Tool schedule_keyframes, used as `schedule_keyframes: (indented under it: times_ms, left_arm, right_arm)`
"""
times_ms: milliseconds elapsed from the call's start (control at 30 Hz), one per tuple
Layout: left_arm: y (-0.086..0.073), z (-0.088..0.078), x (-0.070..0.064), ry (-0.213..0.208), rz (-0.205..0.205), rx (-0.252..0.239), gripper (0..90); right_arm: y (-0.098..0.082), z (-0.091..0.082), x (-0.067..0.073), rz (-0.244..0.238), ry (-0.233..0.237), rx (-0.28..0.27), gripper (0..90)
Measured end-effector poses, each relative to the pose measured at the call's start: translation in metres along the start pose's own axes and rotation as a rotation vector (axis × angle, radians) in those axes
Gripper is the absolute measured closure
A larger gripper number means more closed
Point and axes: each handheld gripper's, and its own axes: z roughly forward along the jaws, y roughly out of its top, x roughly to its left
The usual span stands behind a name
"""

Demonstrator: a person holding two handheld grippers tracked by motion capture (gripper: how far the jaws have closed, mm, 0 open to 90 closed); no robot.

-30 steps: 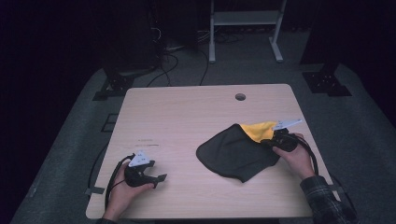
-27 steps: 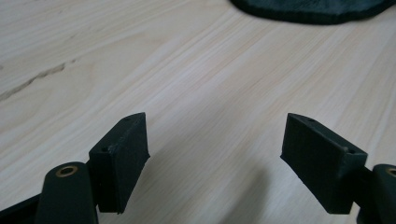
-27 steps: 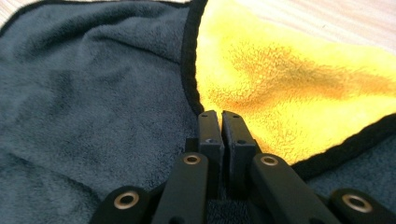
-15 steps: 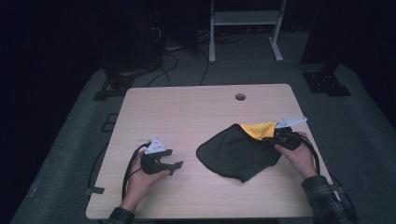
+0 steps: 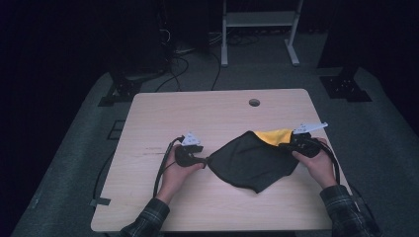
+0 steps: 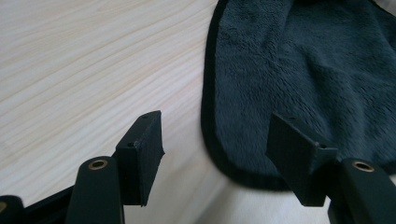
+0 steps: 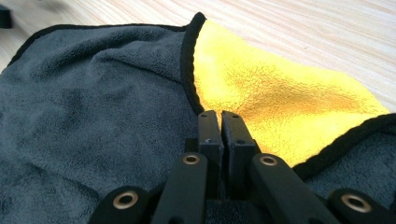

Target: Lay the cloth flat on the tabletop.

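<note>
A dark grey fleece cloth [image 5: 252, 160] lies crumpled right of centre on the light wooden table [image 5: 197, 113]. Its far right corner is folded over and shows the yellow underside [image 5: 274, 136]. My left gripper [image 5: 203, 159] is at the cloth's left tip. In the left gripper view its jaws have just been closing, and the left gripper [image 6: 217, 135] stands open with the cloth's [image 6: 303, 60] rounded hem between the pads, untouched. My right gripper [image 5: 286, 144] is at the cloth's right edge. In the right gripper view the right gripper [image 7: 219, 116] is shut on the cloth [image 7: 93, 93] beside the yellow fold [image 7: 271, 88].
A round cable hole [image 5: 254, 102] sits near the table's far edge. A black cable [image 5: 163, 168] trails from the left gripper toward the table's front left. A white metal stand [image 5: 257, 19] rises on the dark floor beyond the table.
My left hand has carried its gripper from the front left of the table rightward to the cloth's left tip. The right gripper and the cloth have stayed put.
</note>
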Motion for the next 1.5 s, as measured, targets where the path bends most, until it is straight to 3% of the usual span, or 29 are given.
schedule_keyframes:
  times_ms: [200,433,500,600,733,833,1000,1500]
  left_arm:
    - [0.0,0.018,-0.003,0.009,0.023,0.044,37.6]
    - [0.0,0.022,-0.007,0.036,0.06,0.068,45.1]
    - [0.0,0.021,-0.009,0.042,0.051,0.071,57.1]
    - [0.001,0.02,-0.011,0.04,0.046,0.08,63.9]
    - [0.002,0.019,-0.01,0.019,-0.014,0.095,81.5]
    - [0.002,0.017,-0.006,0.013,-0.04,0.096,82.6]
    - [0.001,0.009,0.004,0.02,-0.081,0.095,83.3]
    - [0.005,-0.048,0.049,0.139,-0.128,-0.003,83.8]
  right_arm:
    - [0.0,0.0,0.0,-0.003,0.004,-0.004,86.7]
    - [0.0,-0.001,0.0,-0.003,0.006,-0.009,86.7]
    - [0.001,-0.001,0.001,-0.003,0.004,-0.009,86.7]
    - [0.001,-0.001,0.001,-0.002,0.004,-0.009,86.7]
    - [0.001,-0.003,0.0,0.002,0.003,-0.019,86.8]
    - [0.001,-0.004,-0.001,0.002,0.0,-0.022,86.7]
    - [0.002,-0.009,-0.002,0.01,0.001,-0.038,86.8]
    - [0.009,-0.014,0.011,-0.018,0.039,-0.06,86.8]
